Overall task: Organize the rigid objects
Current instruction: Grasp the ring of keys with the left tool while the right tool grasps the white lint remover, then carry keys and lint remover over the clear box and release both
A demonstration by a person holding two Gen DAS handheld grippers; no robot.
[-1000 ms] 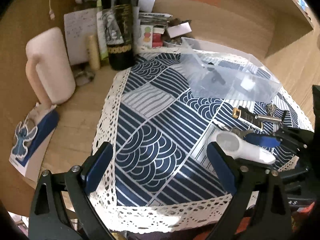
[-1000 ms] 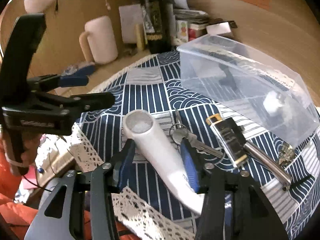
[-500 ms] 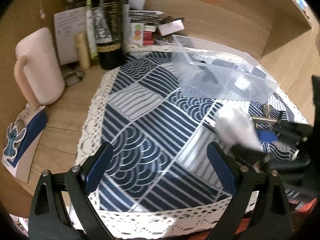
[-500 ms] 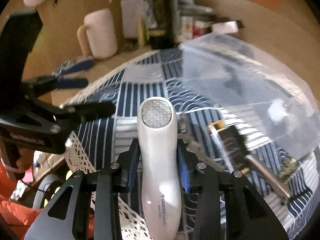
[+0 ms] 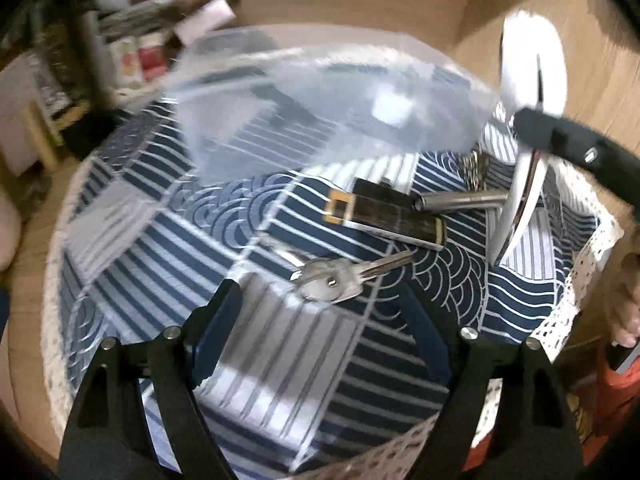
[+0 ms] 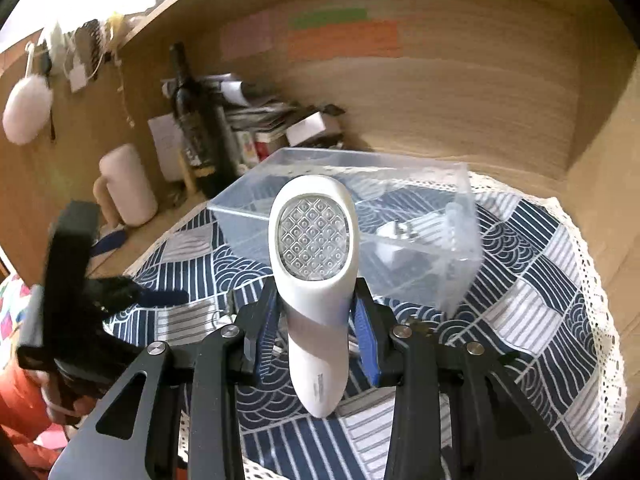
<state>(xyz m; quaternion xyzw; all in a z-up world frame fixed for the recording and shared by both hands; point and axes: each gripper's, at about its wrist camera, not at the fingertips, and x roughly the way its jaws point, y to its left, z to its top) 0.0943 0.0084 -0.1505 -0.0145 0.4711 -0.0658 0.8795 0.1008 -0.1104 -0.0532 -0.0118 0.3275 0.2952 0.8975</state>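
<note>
White handheld device [image 6: 316, 276] is clamped between the 2 blue pads [image 6: 366, 344] of the right gripper [image 6: 316, 340], lifted clear of the cloth, its textured oval face toward the camera. Behind it, the clear plastic box [image 6: 420, 248] is seen resting on the blue patterned tablecloth [image 6: 540, 300]. In the left wrist view, the same device [image 5: 532, 92] is seen raised at the right, beside the box [image 5: 320, 108]. Left gripper [image 5: 324, 320] is spread wide with nothing held, hovering over the cloth [image 5: 280, 360]. Keys [image 5: 340, 278] are lying just ahead of its fingers, with a black-and-gold lighter [image 5: 384, 216] beyond and a metal rod [image 5: 460, 200] next to it. Wine bottle [image 6: 196, 120] and pink mug [image 6: 128, 188] are seen near the back wall.
</note>
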